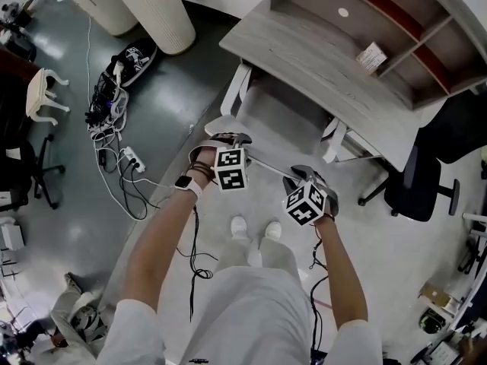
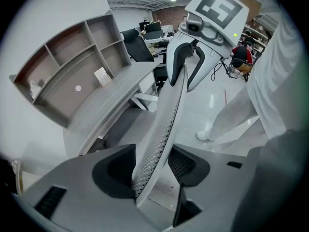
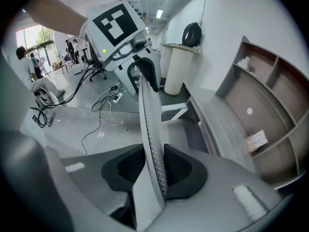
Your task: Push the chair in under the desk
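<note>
Your left gripper (image 1: 227,138) jaws clamped on chair back (image 2: 161,129), right gripper (image 1: 306,175) jaws clamped alongside, worktop (image 1: 319,63) ahead of jaws.

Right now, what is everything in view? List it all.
desk: one, grey wood, ahead
chair: one, white, partly under desk
office chair: one, black, right of desk
ribbed pedestals: two, white, top left
shoe: one, black, beside pedestals
power strip: one, white, floor left
stool: one, white, far left
card: one, white, desk shelf
left gripper: one, grey, shut on chair's backrest
right gripper: one, grey, shut on chair's backrest
</note>
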`<state>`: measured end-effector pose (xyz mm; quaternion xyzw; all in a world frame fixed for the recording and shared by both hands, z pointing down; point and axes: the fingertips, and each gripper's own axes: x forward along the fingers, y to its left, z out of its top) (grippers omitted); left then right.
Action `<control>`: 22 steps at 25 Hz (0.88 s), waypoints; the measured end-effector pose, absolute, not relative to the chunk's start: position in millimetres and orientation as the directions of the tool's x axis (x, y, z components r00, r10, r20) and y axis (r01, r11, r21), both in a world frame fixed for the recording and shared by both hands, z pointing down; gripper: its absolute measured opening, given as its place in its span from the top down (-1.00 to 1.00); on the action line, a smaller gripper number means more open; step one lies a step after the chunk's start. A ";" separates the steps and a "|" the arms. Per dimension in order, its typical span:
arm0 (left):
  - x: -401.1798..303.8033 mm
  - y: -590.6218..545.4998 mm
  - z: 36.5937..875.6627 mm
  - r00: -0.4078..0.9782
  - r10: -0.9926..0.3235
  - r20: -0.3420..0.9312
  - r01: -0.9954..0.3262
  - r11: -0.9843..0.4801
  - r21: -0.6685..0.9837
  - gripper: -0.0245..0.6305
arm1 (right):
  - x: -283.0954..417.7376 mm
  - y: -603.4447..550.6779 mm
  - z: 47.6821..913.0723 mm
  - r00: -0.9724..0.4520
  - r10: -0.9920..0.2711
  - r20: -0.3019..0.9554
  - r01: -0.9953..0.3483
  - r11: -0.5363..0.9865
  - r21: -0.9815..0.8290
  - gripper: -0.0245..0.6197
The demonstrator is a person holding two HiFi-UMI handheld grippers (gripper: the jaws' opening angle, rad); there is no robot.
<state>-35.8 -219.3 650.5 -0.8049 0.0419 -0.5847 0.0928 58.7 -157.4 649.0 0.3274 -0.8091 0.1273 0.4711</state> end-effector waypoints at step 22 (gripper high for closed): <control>-24.4 -257.4 651.9 0.302 -0.199 0.932 0.065 -0.971 -0.228 0.26 | 69.2 -191.8 647.1 -0.315 -0.463 0.829 -0.648 0.743 0.168 0.54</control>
